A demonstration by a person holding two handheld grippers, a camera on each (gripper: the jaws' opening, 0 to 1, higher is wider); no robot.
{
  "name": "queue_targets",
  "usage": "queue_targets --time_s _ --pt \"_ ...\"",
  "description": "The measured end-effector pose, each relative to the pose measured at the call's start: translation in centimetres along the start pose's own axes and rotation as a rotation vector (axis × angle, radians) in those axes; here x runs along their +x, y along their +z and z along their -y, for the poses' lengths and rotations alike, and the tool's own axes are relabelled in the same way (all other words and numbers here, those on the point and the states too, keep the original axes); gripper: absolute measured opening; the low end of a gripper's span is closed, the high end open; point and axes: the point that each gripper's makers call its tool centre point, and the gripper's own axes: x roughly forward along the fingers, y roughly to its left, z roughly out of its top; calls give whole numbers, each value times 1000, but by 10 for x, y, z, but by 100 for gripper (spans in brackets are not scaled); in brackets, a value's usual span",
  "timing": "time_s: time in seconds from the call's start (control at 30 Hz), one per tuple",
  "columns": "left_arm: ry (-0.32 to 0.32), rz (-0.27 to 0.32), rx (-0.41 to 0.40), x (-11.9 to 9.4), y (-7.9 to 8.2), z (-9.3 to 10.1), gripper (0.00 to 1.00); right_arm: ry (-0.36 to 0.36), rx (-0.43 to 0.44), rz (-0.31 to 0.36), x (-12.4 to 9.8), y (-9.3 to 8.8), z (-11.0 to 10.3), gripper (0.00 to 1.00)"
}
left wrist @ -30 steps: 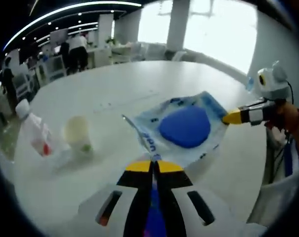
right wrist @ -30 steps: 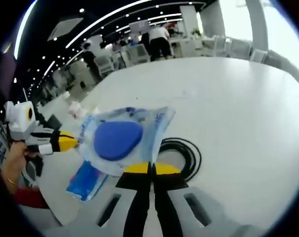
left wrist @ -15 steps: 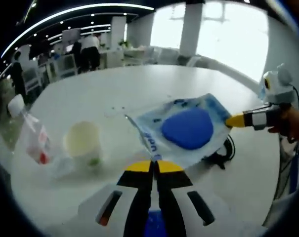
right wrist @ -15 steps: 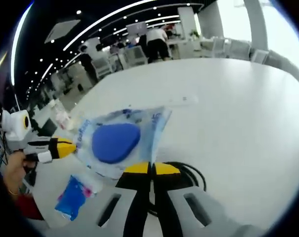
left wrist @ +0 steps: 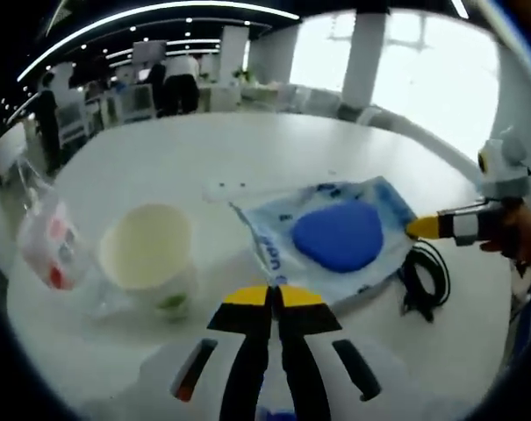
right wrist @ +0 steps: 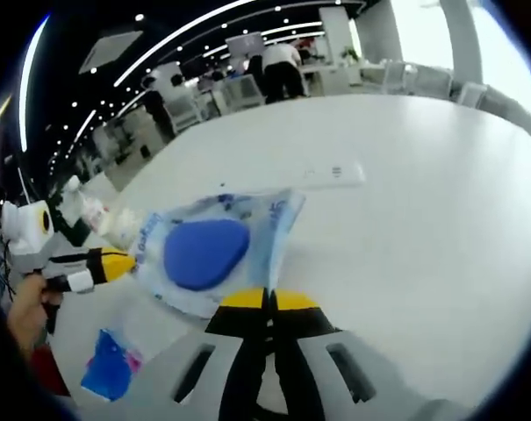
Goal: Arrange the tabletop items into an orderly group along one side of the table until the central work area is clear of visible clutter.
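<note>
A clear plastic pouch (left wrist: 331, 235) with a blue oval pad inside hangs above the white table (left wrist: 177, 158), held at two edges. My left gripper (left wrist: 270, 296) is shut on its near edge, and my right gripper (left wrist: 416, 228) comes in from the right, shut on the far edge. In the right gripper view the same pouch (right wrist: 208, 250) stretches from my right gripper (right wrist: 267, 300) to my left gripper (right wrist: 120, 260) at the left. A cream cup (left wrist: 148, 260) stands below left of the pouch, with a plastic bottle (left wrist: 47, 250) beside it.
A coiled black cable (left wrist: 420, 279) lies on the table under the pouch's right end. A white flat bar (right wrist: 335, 173) lies further out. A small blue packet (right wrist: 105, 366) sits near the table's edge. People and desks fill the background.
Both views have shifted while the pouch stays held between the grippers. The cup and bottle now look larger and nearer in the left gripper view; the cable has dropped behind the right gripper's jaws.
</note>
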Motion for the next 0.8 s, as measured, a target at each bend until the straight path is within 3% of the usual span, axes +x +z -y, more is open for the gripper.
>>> queue_targets --time_s 0.37,0.47,0.67,0.8 --pt "55 7 -47 13 -9 -8 0 -6 17 -28 22 -10 5 1" --pt "68 32 -77 14 -7 -10 0 -11 20 -33 24 -12 5 1" --pt "75 23 -101 19 -14 -13 0 -16 19 -53 29 -17 8 2" --pt "97 41 -88 22 -15 -14 0 -24 17 -50 29 -16 9 2"
